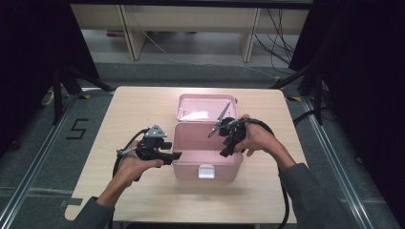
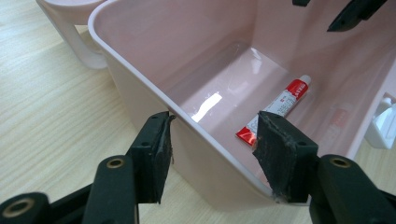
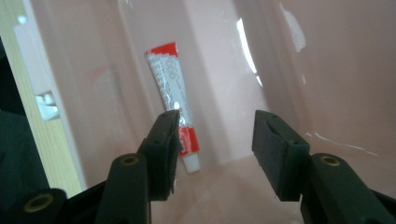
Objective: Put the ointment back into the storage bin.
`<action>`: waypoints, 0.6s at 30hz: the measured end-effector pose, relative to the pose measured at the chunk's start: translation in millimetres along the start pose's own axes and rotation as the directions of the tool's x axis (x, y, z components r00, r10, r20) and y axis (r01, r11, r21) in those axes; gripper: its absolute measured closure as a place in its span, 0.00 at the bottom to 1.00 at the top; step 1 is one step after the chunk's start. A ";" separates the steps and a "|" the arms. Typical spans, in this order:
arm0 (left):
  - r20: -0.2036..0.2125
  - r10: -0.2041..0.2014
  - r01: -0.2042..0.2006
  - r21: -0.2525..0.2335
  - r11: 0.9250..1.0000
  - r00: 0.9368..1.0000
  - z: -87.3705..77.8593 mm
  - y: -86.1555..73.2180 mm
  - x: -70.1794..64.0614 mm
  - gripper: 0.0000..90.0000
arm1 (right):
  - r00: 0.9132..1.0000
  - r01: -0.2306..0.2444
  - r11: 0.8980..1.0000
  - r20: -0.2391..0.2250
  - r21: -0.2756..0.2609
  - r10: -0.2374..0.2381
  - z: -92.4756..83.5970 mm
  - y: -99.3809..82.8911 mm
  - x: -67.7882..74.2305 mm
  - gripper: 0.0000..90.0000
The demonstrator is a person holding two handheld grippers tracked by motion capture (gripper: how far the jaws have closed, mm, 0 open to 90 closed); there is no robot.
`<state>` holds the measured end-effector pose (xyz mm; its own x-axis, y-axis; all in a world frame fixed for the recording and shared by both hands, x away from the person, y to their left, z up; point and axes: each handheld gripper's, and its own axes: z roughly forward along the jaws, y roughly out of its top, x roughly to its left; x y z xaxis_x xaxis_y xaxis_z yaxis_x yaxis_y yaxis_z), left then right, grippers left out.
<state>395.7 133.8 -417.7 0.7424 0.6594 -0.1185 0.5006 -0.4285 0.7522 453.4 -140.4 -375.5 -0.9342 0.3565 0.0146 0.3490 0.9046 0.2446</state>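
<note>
right claw point(image 3: 215, 135): open, empty | tube point(image 3: 170, 93): on box floor just beyond it

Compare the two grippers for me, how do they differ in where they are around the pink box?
The left gripper straddles the pink box's side wall, one finger outside and one inside; the right gripper hangs over the box's inside with nothing between its fingers. The left gripper sits at the box's left edge; the right gripper is above the red-and-white tube lying on the floor of the box. Both are open.
</note>
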 end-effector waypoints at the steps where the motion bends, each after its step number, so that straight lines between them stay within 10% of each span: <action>1: 0.001 0.000 0.000 -0.001 1.000 1.000 0.1 0.0 0.3 0.50 | 1.000 -0.009 1.000 -0.013 -0.012 0.009 -1.0 -0.2 0.6 0.58; 18: -0.004 0.003 -0.003 -0.004 1.000 1.000 1.2 0.9 1.5 0.49 | 0.993 -0.108 0.978 0.033 -0.177 0.115 -13.9 -5.8 -13.2 0.53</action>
<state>397.8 133.6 -418.0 0.7421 0.6606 -0.1134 0.4965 -0.4280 0.7552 462.7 -153.6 -363.7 -0.8848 0.4659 0.0111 0.4291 0.8052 0.4094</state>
